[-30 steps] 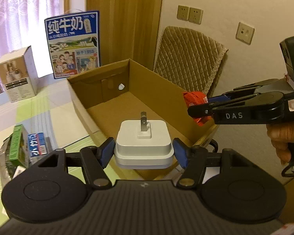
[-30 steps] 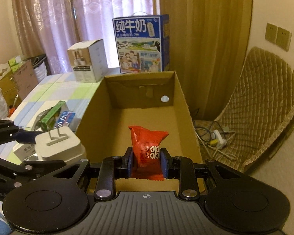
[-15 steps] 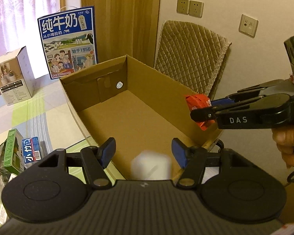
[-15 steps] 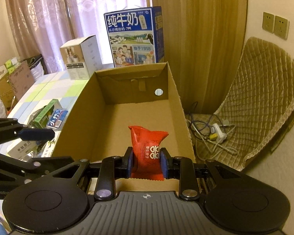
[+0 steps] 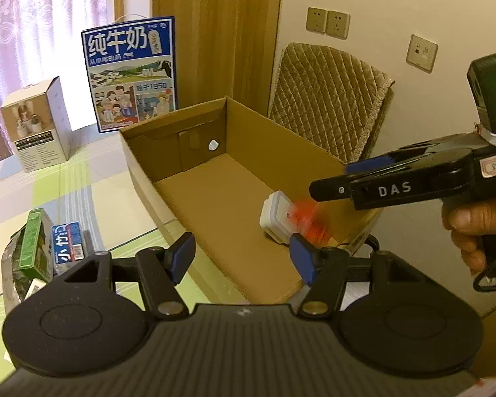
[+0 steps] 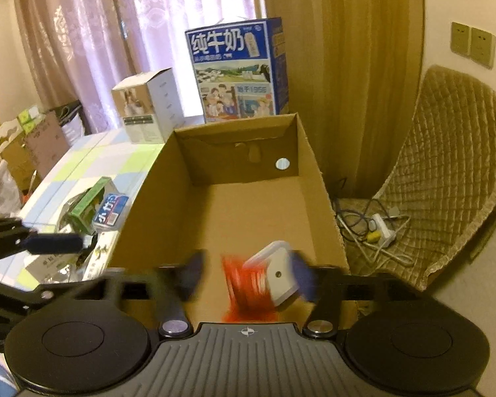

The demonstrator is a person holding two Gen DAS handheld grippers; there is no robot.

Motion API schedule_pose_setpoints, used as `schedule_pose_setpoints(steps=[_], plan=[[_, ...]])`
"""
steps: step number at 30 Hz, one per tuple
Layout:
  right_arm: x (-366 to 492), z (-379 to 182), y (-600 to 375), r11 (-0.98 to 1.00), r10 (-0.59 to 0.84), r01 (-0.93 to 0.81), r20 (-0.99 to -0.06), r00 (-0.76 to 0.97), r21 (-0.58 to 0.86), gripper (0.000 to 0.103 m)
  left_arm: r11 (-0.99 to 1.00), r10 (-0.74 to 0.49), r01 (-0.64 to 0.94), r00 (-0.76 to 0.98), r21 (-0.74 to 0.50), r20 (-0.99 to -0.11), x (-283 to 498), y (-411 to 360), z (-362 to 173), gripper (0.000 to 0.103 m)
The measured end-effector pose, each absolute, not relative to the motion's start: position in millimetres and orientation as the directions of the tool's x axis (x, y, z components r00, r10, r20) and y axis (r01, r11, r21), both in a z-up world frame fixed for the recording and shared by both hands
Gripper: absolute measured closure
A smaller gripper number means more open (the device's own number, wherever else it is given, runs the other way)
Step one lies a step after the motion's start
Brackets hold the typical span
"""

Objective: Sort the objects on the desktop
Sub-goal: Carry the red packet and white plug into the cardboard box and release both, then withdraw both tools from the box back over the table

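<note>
**Both grippers wide open over the cardboard box**

My left gripper is spread wide and holds nothing. It hangs just over the near left edge of the cardboard box. My right gripper is spread wide too, with nothing between its blue pads. It hangs over the near end of the box, and from the left wrist camera I see it reach in from the right side, with a hand on its handle.

The white charger sits inside the box, near the right wall, tilted up on one side. The red snack packet is a red blur right beside it, at the near end of the box. I cannot tell if the packet lies flat on the bottom.

The rest of the box floor is bare and brown, all the way to the far wall with its little round hole. The walls stand tall on all sides.

On the table to the left of the box lie a green box and a blue and white box, close together, with bare tablecloth between them and the cardboard wall. Farther back stand a blue milk carton and a white product box. A quilted chair is on the right, with cables on its seat.
</note>
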State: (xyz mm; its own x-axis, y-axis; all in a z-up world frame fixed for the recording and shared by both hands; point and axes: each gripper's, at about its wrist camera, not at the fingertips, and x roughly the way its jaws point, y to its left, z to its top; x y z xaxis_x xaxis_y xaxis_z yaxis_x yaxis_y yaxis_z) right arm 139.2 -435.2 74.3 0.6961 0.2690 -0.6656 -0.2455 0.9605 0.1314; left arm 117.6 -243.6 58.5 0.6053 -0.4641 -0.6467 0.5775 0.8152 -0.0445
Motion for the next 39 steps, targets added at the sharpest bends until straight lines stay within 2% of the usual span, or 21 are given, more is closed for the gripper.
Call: schedule_pose_setpoints(steps=[15, 23, 29, 36, 39], plan=[[108.3, 82.4, -421.7, 0.971, 0.225, -0.216, -0.687, 0.691, 0.101, 0.034, 0.852, -0.441, 0.517, 0.620, -0.084, -0.649, 95.0, -205.2, 58.9, 0.042], [77.5, 92.1, -397.0, 0.971, 0.218, -0.225, -0.682, 0.699, 0.080, 0.027, 0.875, -0.412, 0.477, 0.640, -0.085, -0.649, 74.7, -177.9, 62.7, 0.039], [62.7, 98.5, -373.0, 0.966, 0.220, -0.254, -0.677, 0.702, 0.050, 0.023, 0.894, -0.387, 0.441, 0.660, -0.085, -0.644, 60.9, -152.7, 68.2, 0.032], [48.4, 100.6, -342.1, 0.952, 0.248, -0.303, -0.669, 0.700, 0.036, 0.012, 0.921, -0.341, 0.380, 0.687, -0.083, -0.642, 49.0, -112.8, 73.3, 0.016], [44.3, 99.8, -328.0, 0.945, 0.268, -0.323, -0.669, 0.693, 0.045, 0.009, 0.932, -0.321, 0.351, 0.694, -0.086, -0.644, 45.2, -93.5, 74.1, 0.013]])
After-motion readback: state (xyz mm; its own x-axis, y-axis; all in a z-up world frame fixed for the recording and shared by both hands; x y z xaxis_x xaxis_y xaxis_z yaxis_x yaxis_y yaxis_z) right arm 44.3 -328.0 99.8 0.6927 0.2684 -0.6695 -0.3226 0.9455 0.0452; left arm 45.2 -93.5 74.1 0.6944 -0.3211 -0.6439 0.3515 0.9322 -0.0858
